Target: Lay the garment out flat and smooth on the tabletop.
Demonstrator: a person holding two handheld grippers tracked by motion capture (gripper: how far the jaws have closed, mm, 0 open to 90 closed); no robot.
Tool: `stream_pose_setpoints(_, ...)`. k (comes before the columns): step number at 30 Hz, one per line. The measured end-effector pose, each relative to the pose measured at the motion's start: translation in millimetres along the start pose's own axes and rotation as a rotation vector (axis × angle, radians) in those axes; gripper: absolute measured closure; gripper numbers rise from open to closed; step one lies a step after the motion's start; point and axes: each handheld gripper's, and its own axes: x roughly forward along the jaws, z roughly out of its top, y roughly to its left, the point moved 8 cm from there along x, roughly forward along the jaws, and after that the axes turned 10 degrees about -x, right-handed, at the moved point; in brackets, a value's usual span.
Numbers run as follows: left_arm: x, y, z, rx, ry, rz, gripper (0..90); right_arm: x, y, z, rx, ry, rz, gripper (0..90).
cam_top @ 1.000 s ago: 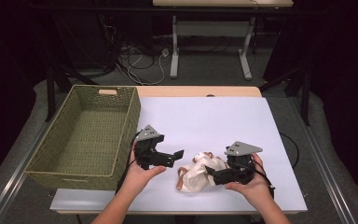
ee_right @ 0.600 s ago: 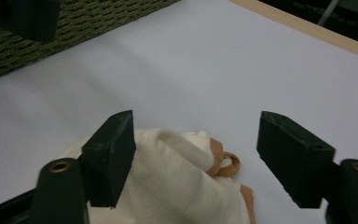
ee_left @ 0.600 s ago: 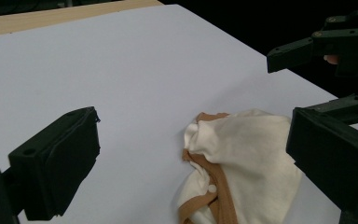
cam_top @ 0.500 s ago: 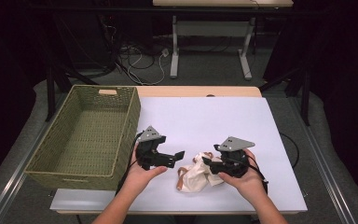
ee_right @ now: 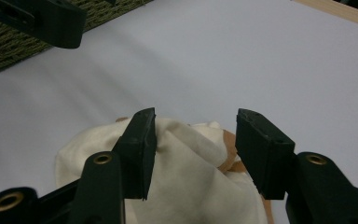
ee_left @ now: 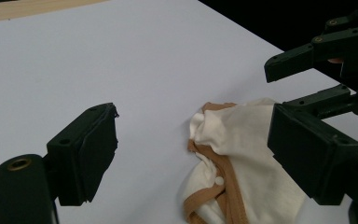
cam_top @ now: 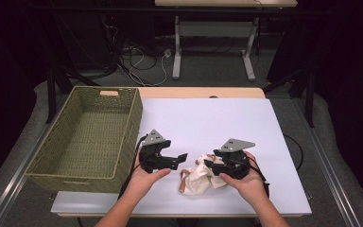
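We work on a white table (cam_top: 227,118), with a woven basket (cam_top: 87,137) standing at its left edge and a small cream cloth (cam_top: 199,177) crumpled near the front, between our two grippers and well apart from the basket. The cloth is a soft garment with tan trim (ee_left: 226,172) along its edges — light, limp, bunched into folds, so we judge it will sag and unfold as soon as it lifts, and it will neither slip much nor break. Our right gripper (ee_right: 193,135) sits right over the heap, its jaws having just been closing to about half their spread, with a raised fold between them; the pads stand at the fold's sides, but we cannot tell that they press it yet (the gap beside the right pad looks free). Our left gripper (ee_left: 193,140) hovers just beside the cloth's left edge, jaws wide and only lately narrowing a little, nothing held. We would take hold at a thick fold or at the trimmed hem — the doubled band gives the pads more to bite than a single layer.
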Motion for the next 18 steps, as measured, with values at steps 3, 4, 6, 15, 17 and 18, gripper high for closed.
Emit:
stream_pose_setpoints(3,0.9,1.2,-1.3,0.0,0.008,0.001,16.4,1.6,1.7,-2.0,0.001,0.011,0.003,48.8)
stream_pose_setpoints(4,0.9,1.2,-1.3,0.0,0.008,0.001,16.4,1.6,1.7,-2.0,0.001,0.011,0.003,48.8)
stream_pose_setpoints(6,3.0,0.5,-2.5,-0.003,0.007,0.002,16.5,3.4,4.4,-4.9,0.0,0.025,0.026,52.6)
stream_pose_setpoints(15,4.8,0.8,-4.5,0.006,0.018,0.003,16.9,8.7,15.5,-10.4,-0.036,0.054,0.081,76.7)
stream_pose_setpoints(17,4.5,0.6,-5.1,0.002,0.025,0.003,16.9,7.0,17.8,-11.0,-0.052,0.058,0.088,87.8)
stream_pose_setpoints(18,4.3,0.8,-5.4,0.005,0.029,0.003,16.9,6.0,18.4,-11.3,-0.063,0.059,0.096,89.4)
